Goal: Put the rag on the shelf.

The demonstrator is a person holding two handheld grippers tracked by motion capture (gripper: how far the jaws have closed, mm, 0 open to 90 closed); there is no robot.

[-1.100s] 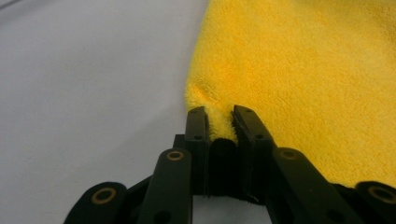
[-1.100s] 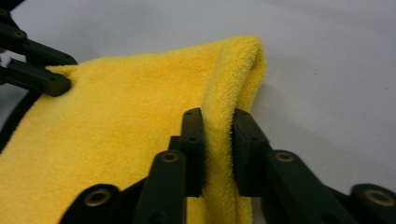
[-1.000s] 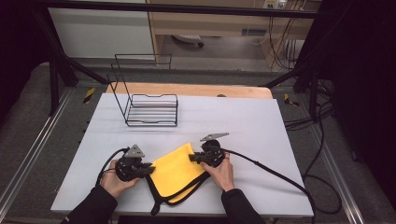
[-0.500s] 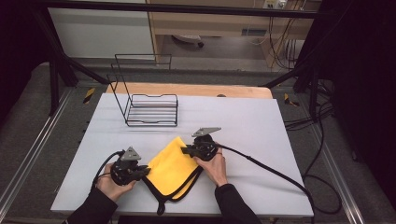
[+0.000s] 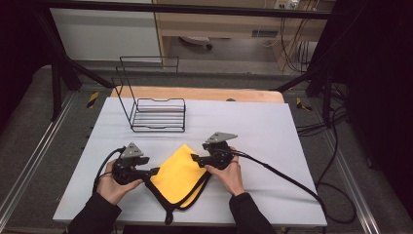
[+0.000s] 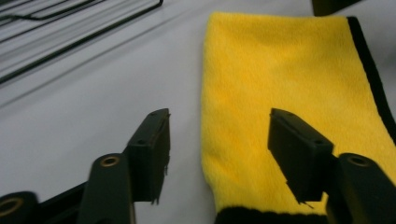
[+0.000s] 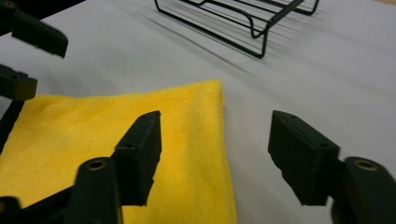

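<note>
A folded yellow cloth (image 5: 178, 176) with black edging lies on the white table (image 5: 253, 126) near its front edge. My left gripper (image 5: 157, 170) is at the cloth's left corner, jaws open. In the left gripper view (image 6: 219, 116) the cloth's edge (image 6: 280, 93) runs between the two fingers, which do not pinch it. My right gripper (image 5: 194, 158) is at the cloth's upper right side, also open. In the right gripper view (image 7: 215, 119) the cloth's corner (image 7: 116, 135) lies under the left finger (image 7: 140, 154), and bare table lies under the right one.
A black wire rack (image 5: 158, 114) stands at the back left of the table, also seen ahead in the left gripper view (image 6: 70, 28) and the right gripper view (image 7: 243, 23). Cables (image 5: 282, 175) trail from both grippers. A wooden strip (image 5: 195, 92) borders the far edge.
Both hands have shifted slightly around the cloth, and the right gripper has drifted a little to the left. The cloth lies in much the same place.
</note>
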